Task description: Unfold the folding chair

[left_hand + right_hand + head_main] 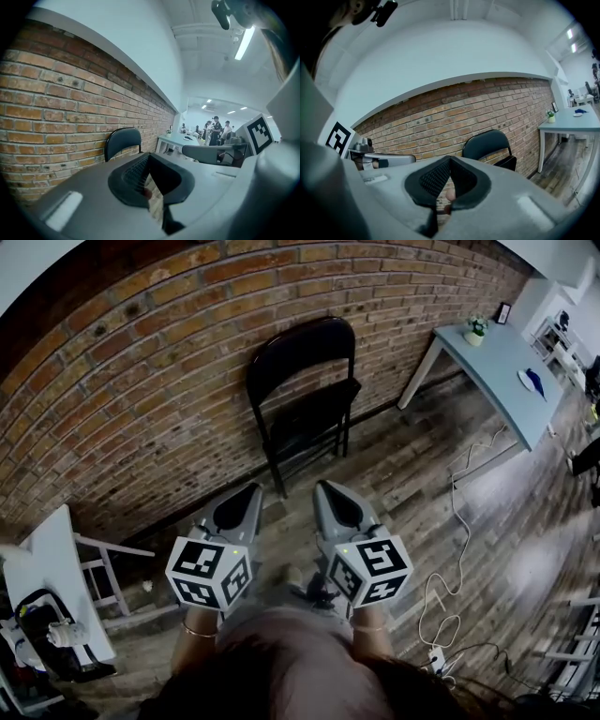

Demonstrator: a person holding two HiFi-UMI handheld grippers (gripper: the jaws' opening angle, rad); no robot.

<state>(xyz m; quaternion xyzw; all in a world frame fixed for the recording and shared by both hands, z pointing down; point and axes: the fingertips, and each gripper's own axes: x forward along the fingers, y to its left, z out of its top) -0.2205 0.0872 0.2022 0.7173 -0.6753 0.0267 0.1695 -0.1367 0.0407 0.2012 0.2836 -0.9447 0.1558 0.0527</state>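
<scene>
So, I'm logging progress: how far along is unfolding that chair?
Done: nothing yet; the black folding chair stands folded against the brick wall. In hand: nothing; the left gripper and right gripper are both shut and empty, pointed at the chair but short of it. Left: reach the chair, grip it and swing the seat down.

Brick wall (141, 381), plank floor (469, 521), pale table (502, 371)
</scene>
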